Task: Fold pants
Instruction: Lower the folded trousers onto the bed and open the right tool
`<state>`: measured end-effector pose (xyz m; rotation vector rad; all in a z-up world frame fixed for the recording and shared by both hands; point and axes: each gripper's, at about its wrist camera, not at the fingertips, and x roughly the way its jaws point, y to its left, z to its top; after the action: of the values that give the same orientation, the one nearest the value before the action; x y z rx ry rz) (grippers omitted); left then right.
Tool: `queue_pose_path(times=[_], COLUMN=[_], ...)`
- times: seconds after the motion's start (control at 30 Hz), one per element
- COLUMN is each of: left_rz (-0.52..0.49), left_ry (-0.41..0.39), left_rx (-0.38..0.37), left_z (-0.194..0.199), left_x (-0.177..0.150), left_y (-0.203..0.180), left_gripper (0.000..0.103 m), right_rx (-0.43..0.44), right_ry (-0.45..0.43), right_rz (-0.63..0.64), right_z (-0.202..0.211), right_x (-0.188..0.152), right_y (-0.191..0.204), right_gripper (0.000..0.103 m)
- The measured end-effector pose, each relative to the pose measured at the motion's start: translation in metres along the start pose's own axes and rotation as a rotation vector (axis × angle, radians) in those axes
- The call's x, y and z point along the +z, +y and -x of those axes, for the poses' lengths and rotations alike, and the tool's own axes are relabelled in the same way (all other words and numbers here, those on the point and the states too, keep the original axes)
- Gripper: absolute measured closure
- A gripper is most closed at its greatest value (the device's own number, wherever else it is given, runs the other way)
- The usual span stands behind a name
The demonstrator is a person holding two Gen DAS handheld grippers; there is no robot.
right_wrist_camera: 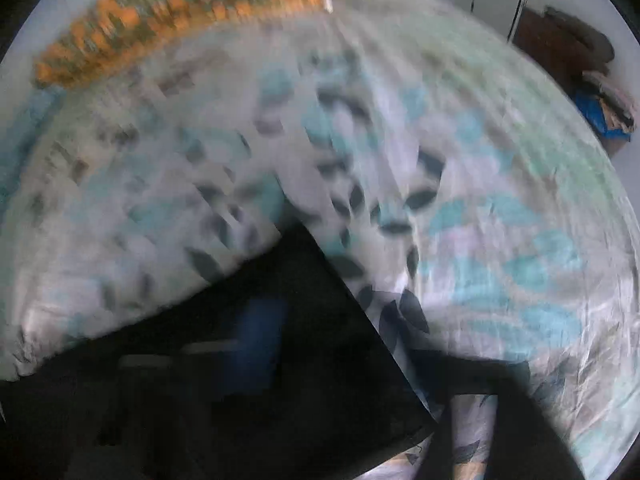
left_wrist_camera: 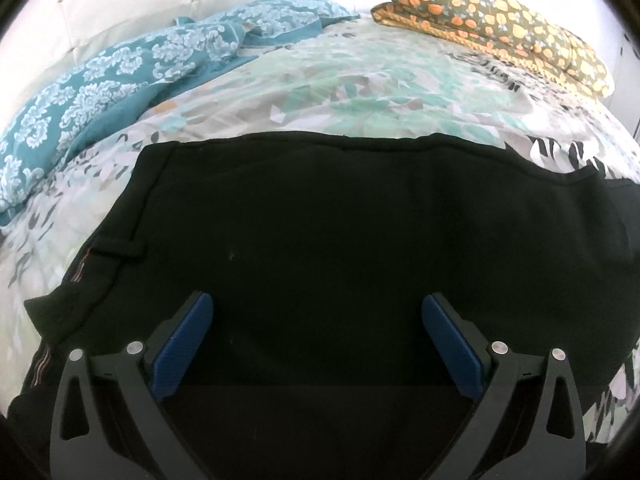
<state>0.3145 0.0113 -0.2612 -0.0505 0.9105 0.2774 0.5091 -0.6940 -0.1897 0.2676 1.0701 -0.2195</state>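
Black pants (left_wrist_camera: 340,240) lie flat on the leaf-print bedspread (left_wrist_camera: 360,92), well short of the orange-patterned pillow (left_wrist_camera: 500,20) at its far edge. The left gripper (left_wrist_camera: 318,344) hangs over the pants, blue pads (left_wrist_camera: 184,344) wide apart. The right gripper (right_wrist_camera: 260,340), blurred, is clamped together on a pants corner, dark cloth covering its fingers

Black pants (left_wrist_camera: 320,220), leaf-print bedsheet (left_wrist_camera: 360,92)

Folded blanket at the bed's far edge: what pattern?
Orange fruit print on olive-green folded blanket, sharpest in the left wrist view.
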Motion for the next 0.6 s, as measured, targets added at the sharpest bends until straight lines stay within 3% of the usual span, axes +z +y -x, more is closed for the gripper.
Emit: queue_pose_path(times=[0.13,0.33,0.43,0.47,0.5,0.6], left_rz=[0.000,-0.011,-0.022,-0.024,-0.025,-0.022], left_ry=[0.000,0.005,0.008,0.010,0.015,0.035], left_rx=[0.001,0.016,0.034,0.038,0.041,0.046], left_z=[0.000,0.001,0.002,0.002,0.003,0.003], left_x=[0.000,0.001,0.002,0.003,0.003,0.006], left_y=[0.000,-0.002,-0.004,-0.004,-0.005,-0.004], left_gripper=[0.001,0.001,0.001,0.001,0.001,0.000], right_rx=[0.159,0.282,0.253,0.210,0.180,0.063], right_ry=[-0.108,-0.154,-0.120,-0.104,-0.094,-0.055], right_rz=[0.063,0.177,0.125,0.082,0.057,-0.178], right_z=[0.068,0.199,0.235,0.249,0.255,0.275], right_x=[-0.035,-0.184,-0.263,-0.303,-0.322,-0.393], right_y=[0.007,0.035,0.026,0.015,0.009,-0.036], right_gripper=[0.096,0.097,0.097,0.098,0.100,0.100])
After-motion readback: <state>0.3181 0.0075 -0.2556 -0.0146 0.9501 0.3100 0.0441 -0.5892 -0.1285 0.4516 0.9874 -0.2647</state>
